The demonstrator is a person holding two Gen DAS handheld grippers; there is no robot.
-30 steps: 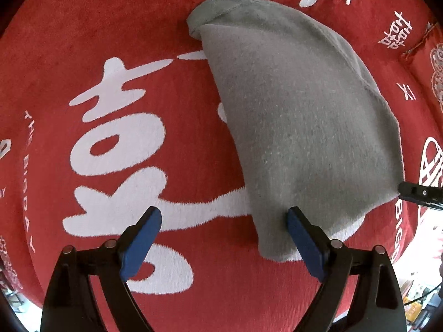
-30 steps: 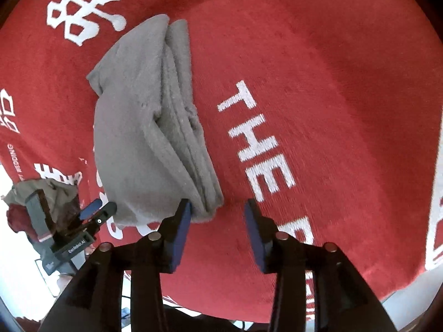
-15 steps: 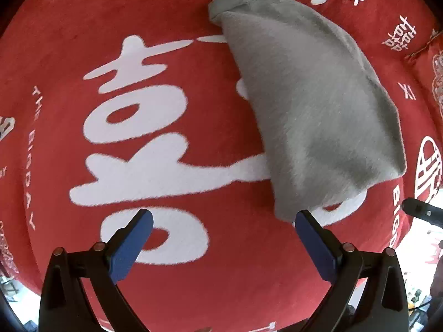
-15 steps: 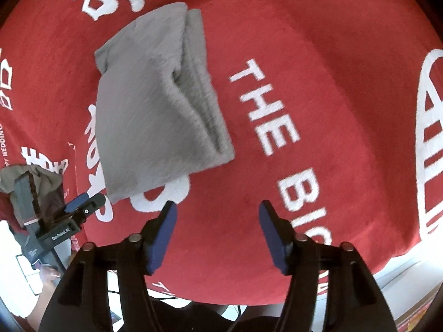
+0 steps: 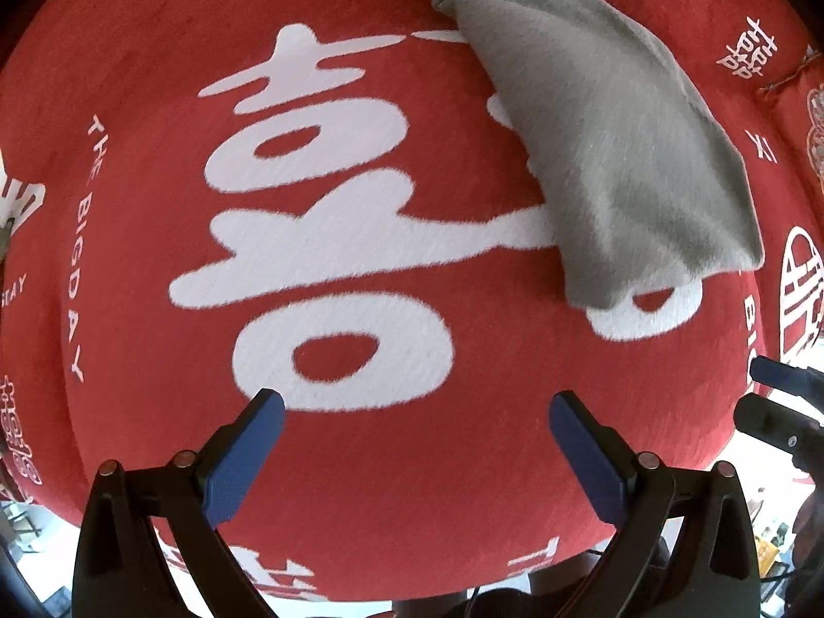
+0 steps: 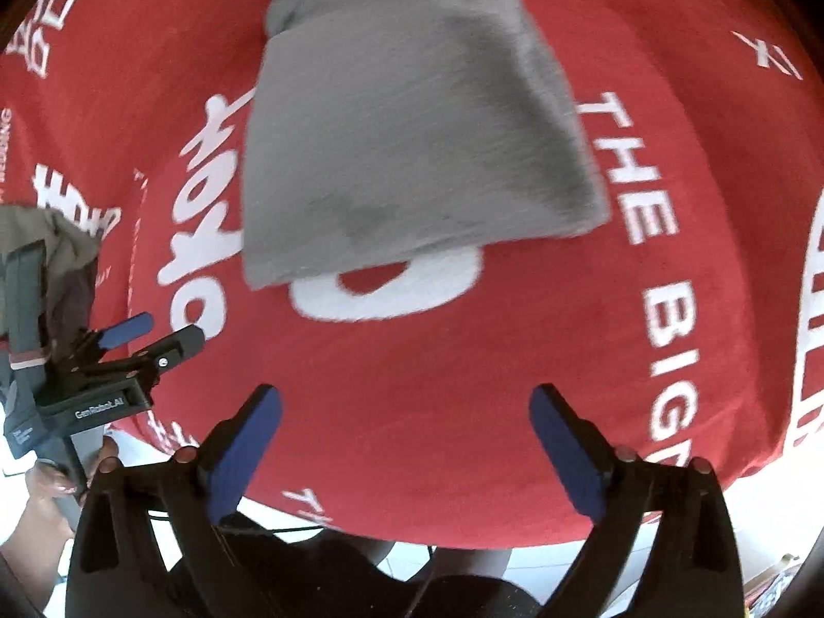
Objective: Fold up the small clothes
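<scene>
Grey and soft, the folded garment [image 6: 412,123] lies flat on the red cloth [image 6: 463,371] printed with large white characters, partly covering one of them, its layers stacked into a compact, roughly square packet with one rolled corner at the far end. In the left wrist view the same garment [image 5: 607,144] sits toward the upper right, well clear of the jaws. Neither tool touches it: the left gripper [image 5: 417,432] hangs over bare red cloth with its blue pads spread wide and nothing between them, and the right gripper [image 6: 407,427] has just been opening its jaws, which now stand wide with only the cloth showing in the gap. The left tool also appears at the left edge of the right wrist view, held by a hand [image 6: 56,484] near the cloth's edge. The fold looks finished, so the step in hand is most likely the release and retreat. To do it well, both tools should draw back without catching the near hem, since a snagged edge would drag the top layer open. If the packet needs tidying, a light press on its loose near edge would serve better than another pinch.
</scene>
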